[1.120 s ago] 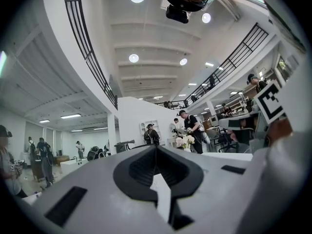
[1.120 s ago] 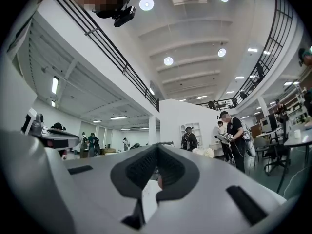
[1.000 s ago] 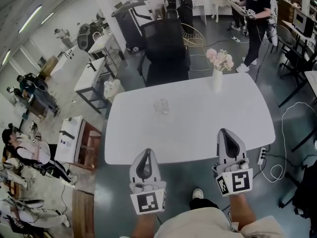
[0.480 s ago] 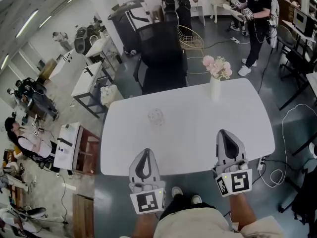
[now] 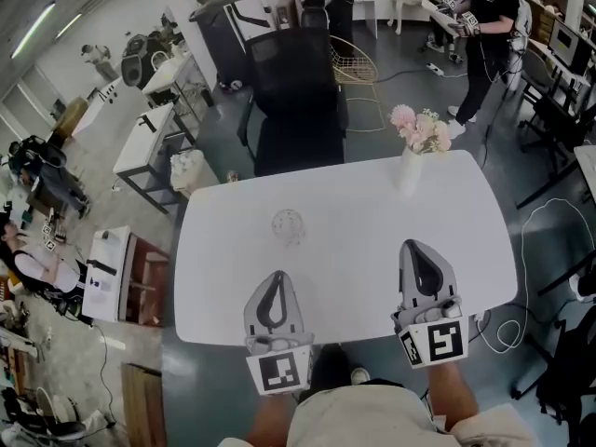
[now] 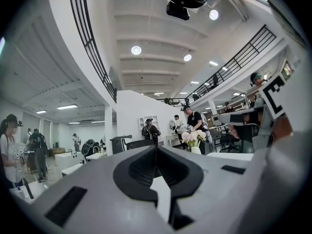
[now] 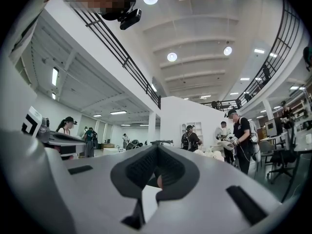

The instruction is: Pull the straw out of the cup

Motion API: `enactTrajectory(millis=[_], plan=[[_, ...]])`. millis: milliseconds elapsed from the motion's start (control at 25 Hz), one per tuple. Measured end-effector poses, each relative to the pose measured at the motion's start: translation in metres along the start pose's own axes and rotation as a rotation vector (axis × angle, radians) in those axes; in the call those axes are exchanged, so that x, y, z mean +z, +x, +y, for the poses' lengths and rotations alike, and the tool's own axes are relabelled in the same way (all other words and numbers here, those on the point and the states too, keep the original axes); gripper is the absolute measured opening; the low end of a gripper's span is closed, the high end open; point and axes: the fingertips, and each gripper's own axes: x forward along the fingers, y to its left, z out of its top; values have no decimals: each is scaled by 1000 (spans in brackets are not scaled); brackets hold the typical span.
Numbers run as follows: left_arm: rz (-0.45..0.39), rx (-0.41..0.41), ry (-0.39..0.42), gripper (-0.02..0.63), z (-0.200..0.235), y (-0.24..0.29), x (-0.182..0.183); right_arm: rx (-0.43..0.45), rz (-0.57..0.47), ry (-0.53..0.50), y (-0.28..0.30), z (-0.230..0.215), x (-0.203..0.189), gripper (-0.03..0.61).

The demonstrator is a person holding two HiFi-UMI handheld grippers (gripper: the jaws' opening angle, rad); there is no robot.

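Cup (image 5: 289,226), clear glass, stands upright on the white tabletop (image 5: 372,250), toward its far-left part, well apart from the vase (image 5: 408,168) of pink flowers at the far right edge. The straw cannot be made out in the head view; neither gripper view shows the cup at all.

Left gripper (image 5: 276,277) is held over the near edge of the tabletop, fingers closed together with nothing between them. Right gripper (image 5: 413,246) is level with it to the right, over the tabletop, fingers likewise together and empty. Both are well short of the cup.

Assessment: the step in hand is the approach. The left gripper is the nearer one and is best suited to steady the glass; the right should open before arrival and come in from above to take the straw near its top. A clear, light glass is likely to slide or tip if nudged, so pull the straw straight up along its own line, not sideways.
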Motion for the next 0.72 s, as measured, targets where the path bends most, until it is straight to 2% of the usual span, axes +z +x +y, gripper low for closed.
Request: enactTrajectory(millis=[200,400,720], plan=[[22,-21,30,6,20,38,-24,20,60,-11,44,17,-27,0],[67,-39,6,6,40,67,-59,46,110,-17,82,38,-49,0],[105,-99,22,8,47,100,-98,61,173,-33,123,54,-76,0]])
